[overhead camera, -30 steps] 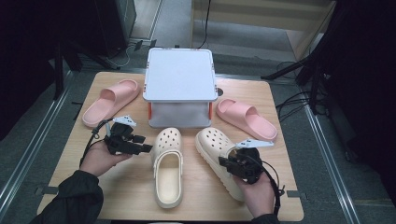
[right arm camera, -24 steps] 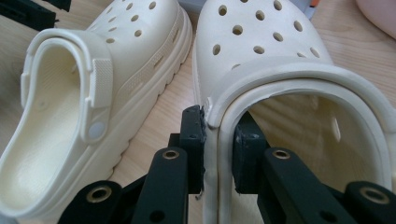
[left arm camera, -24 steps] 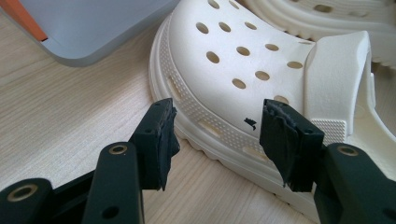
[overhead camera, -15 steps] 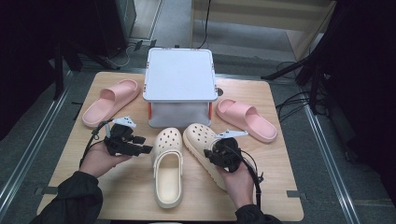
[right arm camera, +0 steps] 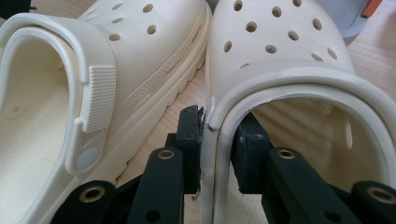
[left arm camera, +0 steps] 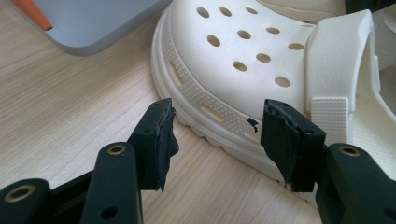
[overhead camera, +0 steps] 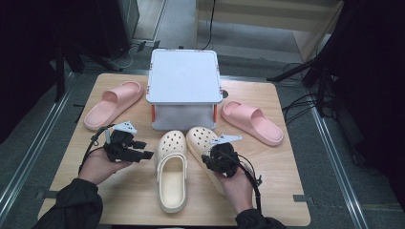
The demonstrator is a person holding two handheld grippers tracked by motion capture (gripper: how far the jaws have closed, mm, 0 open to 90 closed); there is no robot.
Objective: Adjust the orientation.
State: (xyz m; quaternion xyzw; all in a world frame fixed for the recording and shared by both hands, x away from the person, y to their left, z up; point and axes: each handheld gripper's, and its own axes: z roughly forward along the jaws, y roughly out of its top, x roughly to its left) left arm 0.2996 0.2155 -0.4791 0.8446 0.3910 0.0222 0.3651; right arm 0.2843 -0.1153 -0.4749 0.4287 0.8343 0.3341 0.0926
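Observation:
Two cream perforated clogs lie side by side on the wooden table [overhead camera: 286, 191], toes toward the grey box. My left gripper [overhead camera: 145, 155] [left arm camera: 215, 140] is open and level beside the left clog [overhead camera: 172, 171] [left arm camera: 243, 56], its jaws just short of the sole's edge with nothing between them. My right gripper [overhead camera: 210, 160] [right arm camera: 217, 140] straddles the left side wall of the right clog [overhead camera: 203, 138] [right arm camera: 280, 42]. Its jaws have just been opening. The wall is still between the pads, and the inner pad stands slightly off it. The left clog [right arm camera: 140, 46] nearly touches the right one.
A grey lidded box [overhead camera: 184, 78] [left arm camera: 93, 23] with orange latches stands at the back middle, just beyond the clogs' toes. A pink slide [overhead camera: 112, 102] lies at its left and another pink slide [overhead camera: 250, 121] at its right. Black frames and cables surround the table.
My right hand has carried the right clog leftward and set it down against the left clog. The left hand and its gripper have kept still.

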